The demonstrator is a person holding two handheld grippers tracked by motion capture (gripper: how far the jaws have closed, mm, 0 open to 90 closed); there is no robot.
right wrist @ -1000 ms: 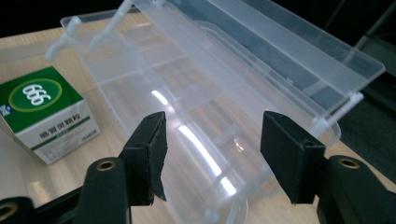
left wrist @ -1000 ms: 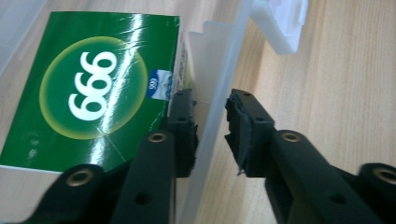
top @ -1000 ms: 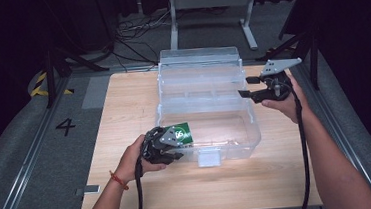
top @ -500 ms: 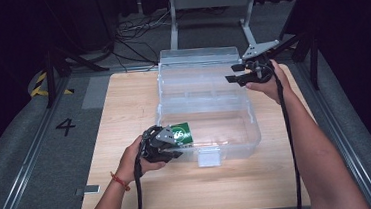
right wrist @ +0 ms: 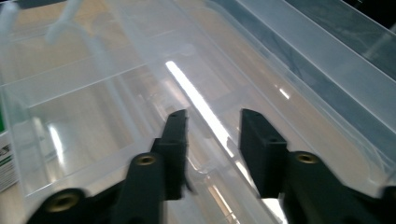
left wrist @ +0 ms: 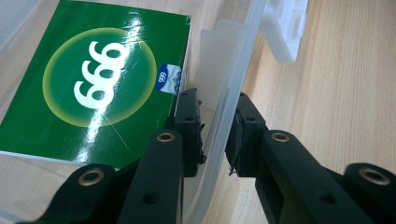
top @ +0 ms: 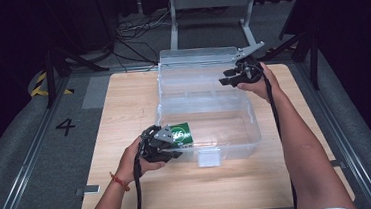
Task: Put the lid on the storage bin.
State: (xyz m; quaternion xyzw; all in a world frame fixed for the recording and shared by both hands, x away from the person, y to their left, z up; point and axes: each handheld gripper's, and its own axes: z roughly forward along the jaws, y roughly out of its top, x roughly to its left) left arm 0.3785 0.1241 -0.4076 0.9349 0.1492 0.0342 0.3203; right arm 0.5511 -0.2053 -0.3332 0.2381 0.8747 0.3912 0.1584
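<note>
A clear plastic box (top: pixel 253 125) stands on the wooden table, its lid (top: pixel 197 58) tipped open at the back. A green carton (top: pixel 180 133) marked 999 lies inside at the front left (left wrist: pixel 93 84). My left gripper (top: pixel 176 148) is shut on the box's front-left wall, one pad inside and one outside (left wrist: pixel 215 130). My right gripper (top: pixel 227 78) hovers at the right end of the lid. Its jaws have just been closing. In the right gripper view they stand apart (right wrist: pixel 212 140), a clear edge of the lid running between them with no pad pressing on it.
The box's white latch (top: pixel 209 158) faces the table's front edge. Bare wood (top: pixel 123 104) lies left of the box and in front of it. A metal stand (top: pixel 210 2) and cables sit behind the table. A floor mark "4" (top: pixel 65 126) is at the left.
My right hand has moved left, from outside the box's right wall to the lid's right end, and its jaws have narrowed. The left hand and the green carton have stayed put.
</note>
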